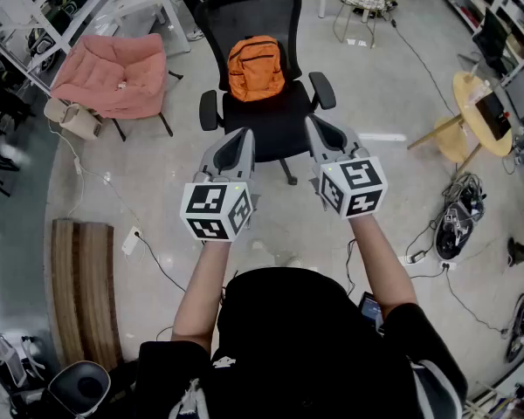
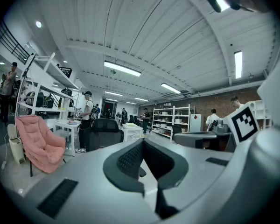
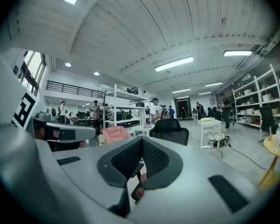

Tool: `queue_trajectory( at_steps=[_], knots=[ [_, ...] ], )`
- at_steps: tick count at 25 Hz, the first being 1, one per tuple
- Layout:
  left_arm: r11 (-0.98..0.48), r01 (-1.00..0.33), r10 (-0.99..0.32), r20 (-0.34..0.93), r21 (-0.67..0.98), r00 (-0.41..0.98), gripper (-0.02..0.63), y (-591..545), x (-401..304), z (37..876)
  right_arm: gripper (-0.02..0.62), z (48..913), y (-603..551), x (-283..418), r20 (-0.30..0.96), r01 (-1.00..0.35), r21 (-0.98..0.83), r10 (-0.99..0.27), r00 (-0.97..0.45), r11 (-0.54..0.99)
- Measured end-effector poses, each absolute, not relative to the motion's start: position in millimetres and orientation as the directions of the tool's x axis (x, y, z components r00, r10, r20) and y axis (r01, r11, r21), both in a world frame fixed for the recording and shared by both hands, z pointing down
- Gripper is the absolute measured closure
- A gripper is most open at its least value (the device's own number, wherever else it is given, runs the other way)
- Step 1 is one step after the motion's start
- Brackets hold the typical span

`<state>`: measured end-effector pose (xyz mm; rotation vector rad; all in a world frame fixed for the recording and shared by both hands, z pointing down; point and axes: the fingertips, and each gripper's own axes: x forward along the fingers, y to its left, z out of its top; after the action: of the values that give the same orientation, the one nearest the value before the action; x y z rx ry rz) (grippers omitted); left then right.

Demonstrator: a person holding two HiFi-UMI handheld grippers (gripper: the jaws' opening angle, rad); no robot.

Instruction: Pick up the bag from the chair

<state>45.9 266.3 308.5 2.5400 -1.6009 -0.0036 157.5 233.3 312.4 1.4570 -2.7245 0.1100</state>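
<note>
An orange bag (image 1: 255, 68) stands upright on the seat of a black mesh office chair (image 1: 271, 116), leaning on its backrest. Both grippers are held level and side by side just short of the seat's front edge, touching nothing. My left gripper (image 1: 242, 136) is shut with nothing in it; in its own view the closed jaws (image 2: 143, 146) point at the chair's backrest (image 2: 105, 132). My right gripper (image 1: 315, 124) is shut and empty too, and its jaws (image 3: 142, 146) face the same chair (image 3: 170, 130). The jaws hide the bag in both gripper views.
A pink lounge chair (image 1: 113, 72) stands left of the office chair, a yellow round table (image 1: 482, 112) to the right. A wire side table (image 1: 365, 3) is behind. Cables and a power strip (image 1: 131, 238) lie on the floor, a wooden pallet (image 1: 83, 286) at near left. People stand by the far shelves (image 2: 86, 120).
</note>
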Motion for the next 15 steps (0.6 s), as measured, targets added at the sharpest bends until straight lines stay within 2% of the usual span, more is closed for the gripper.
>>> queue_trajectory(
  at_steps=[15],
  knots=[
    [-0.431, -0.893, -0.893, 0.082, 0.131, 0.443, 0.601, 273, 57, 308, 0.594, 307, 242, 166, 0.072, -0.830, -0.077, -0.827, -0.558, 0.553]
  ],
)
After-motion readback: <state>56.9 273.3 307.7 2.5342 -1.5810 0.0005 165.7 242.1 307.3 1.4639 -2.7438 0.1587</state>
